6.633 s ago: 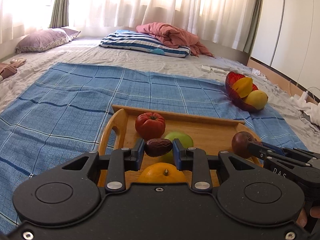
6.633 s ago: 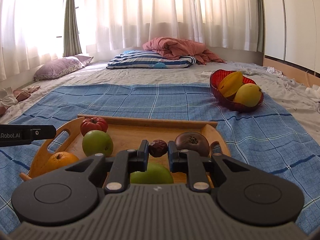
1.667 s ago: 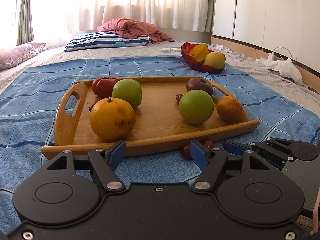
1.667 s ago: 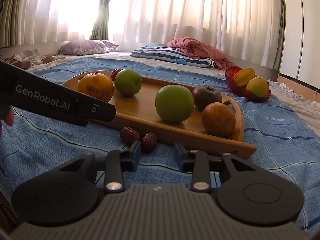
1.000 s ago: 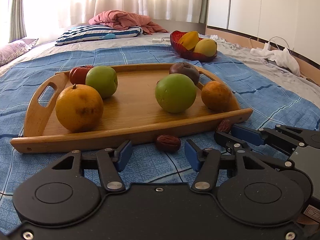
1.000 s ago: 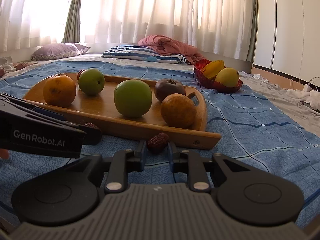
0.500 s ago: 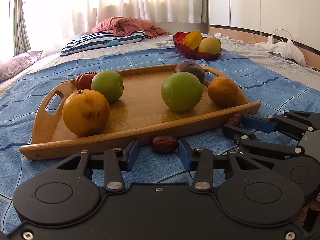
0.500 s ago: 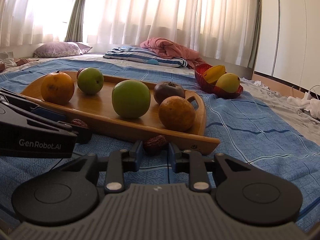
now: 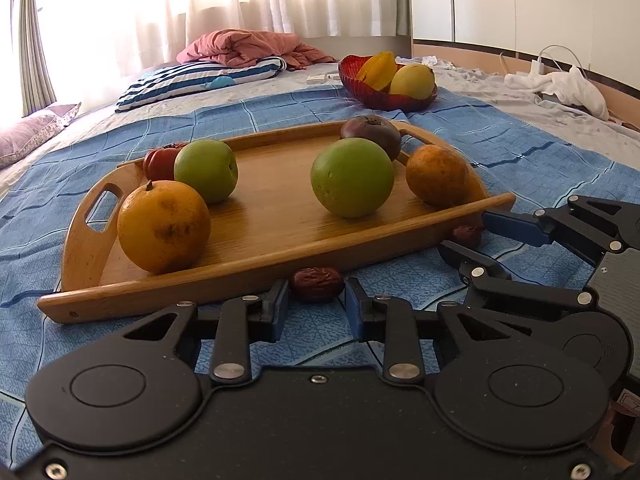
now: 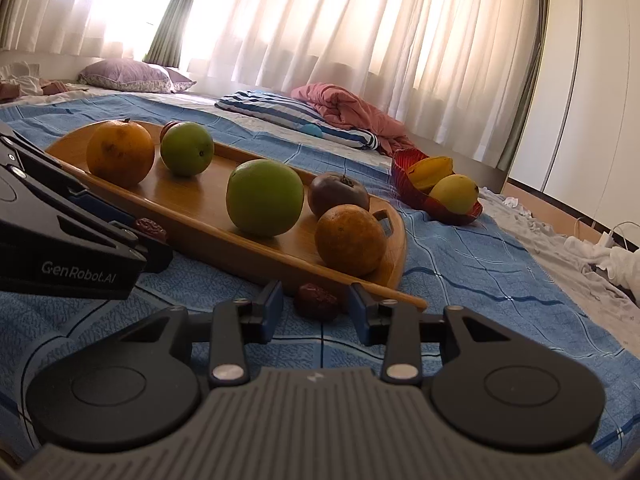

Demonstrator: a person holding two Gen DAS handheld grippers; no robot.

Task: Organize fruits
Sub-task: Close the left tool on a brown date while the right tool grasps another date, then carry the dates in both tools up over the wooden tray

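Squeezed shut just now in the left gripper (image 9: 316,291): brown date (image 9: 317,283), long way across, on the blue blanket (image 9: 400,280) by the tray (image 9: 280,264) front edge.

Loose between the just-opening right gripper (image 10: 316,294) jaws: second date (image 10: 317,301), near the tray's right corner.

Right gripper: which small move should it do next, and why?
Probably lift the right gripper straight up and back. Its jaws have just been opening, and the date lies free between them on the blue cloth, beside the tray, so the release looks finished.
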